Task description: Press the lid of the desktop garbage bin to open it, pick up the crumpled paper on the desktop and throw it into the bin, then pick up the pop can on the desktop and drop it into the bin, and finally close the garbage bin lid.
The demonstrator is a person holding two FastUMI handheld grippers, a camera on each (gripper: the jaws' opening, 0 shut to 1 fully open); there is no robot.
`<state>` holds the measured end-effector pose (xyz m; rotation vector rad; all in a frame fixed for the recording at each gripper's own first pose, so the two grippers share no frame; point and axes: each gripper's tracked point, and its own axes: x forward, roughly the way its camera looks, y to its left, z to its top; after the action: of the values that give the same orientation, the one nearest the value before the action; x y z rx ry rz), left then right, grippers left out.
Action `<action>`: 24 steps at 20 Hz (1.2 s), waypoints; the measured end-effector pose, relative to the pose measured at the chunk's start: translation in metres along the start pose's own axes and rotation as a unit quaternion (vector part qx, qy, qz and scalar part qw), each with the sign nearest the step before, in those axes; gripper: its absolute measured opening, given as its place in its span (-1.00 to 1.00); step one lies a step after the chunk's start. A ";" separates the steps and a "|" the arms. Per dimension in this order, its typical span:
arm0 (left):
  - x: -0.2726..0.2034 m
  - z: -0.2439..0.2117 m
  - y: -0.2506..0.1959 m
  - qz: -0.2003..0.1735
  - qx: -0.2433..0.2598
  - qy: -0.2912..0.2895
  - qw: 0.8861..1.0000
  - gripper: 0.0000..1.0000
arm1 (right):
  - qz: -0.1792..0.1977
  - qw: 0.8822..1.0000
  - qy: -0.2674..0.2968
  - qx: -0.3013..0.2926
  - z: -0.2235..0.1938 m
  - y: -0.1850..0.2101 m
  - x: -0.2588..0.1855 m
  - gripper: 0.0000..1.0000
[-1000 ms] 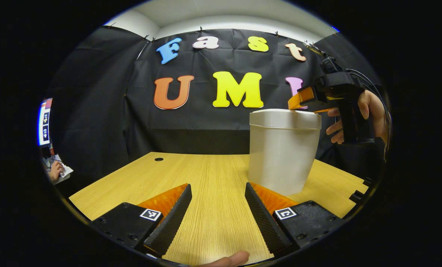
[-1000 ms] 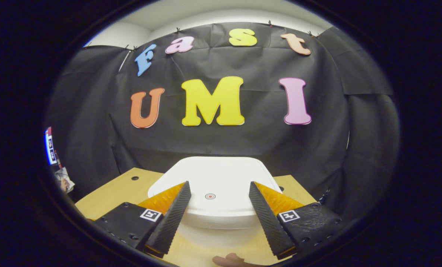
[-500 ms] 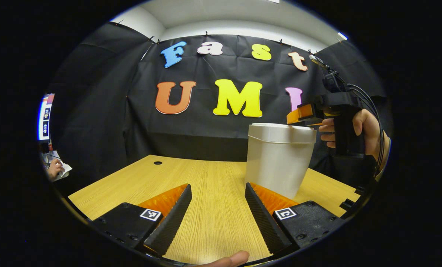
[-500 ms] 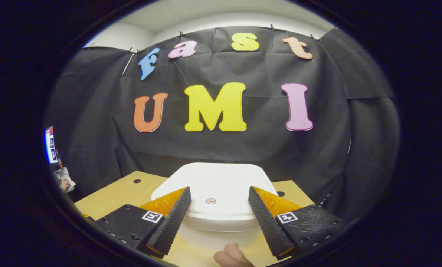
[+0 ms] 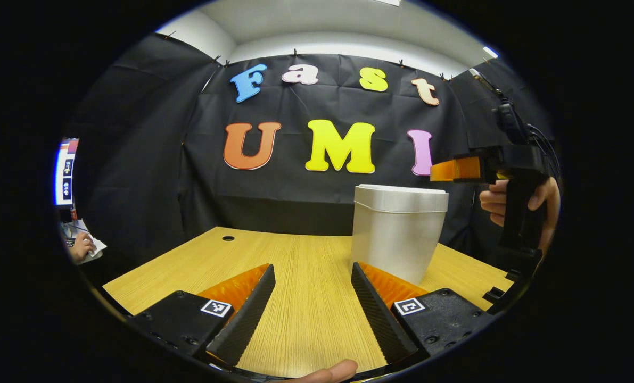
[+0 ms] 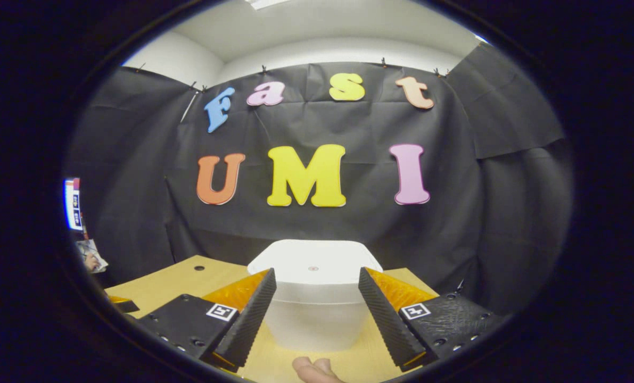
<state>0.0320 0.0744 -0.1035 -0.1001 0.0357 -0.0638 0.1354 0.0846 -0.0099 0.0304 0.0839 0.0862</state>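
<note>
The garbage bin (image 5: pixel 396 234) is plain white, body and lid (image 6: pixel 317 260) alike, and the lid carries a tiny red ring mark at its centre. The desktop (image 5: pixel 306 266) is pale yellow wood with fine straight grain and a small dark round hole at 10 o'clock from the bin. Each gripper body bears a small black-and-white square marker. The right gripper (image 5: pixel 458 169), at 2 o'clock from the bin in the left gripper view, has a black handle and black cables.

Bin (image 5: pixel 396 234) base hidden behind left tongs (image 5: pixel 312 298); contents unseen
</note>
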 end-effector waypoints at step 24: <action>-0.006 0.006 -0.041 0.045 0.036 -0.008 0.998 0.89 | 0.016 0.997 -0.068 0.017 -0.048 -0.066 -0.120 0.91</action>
<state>0.0238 0.0343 -0.0932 -0.0277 0.0224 0.0257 0.0173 0.0095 -0.0503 0.0720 -0.0512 0.1137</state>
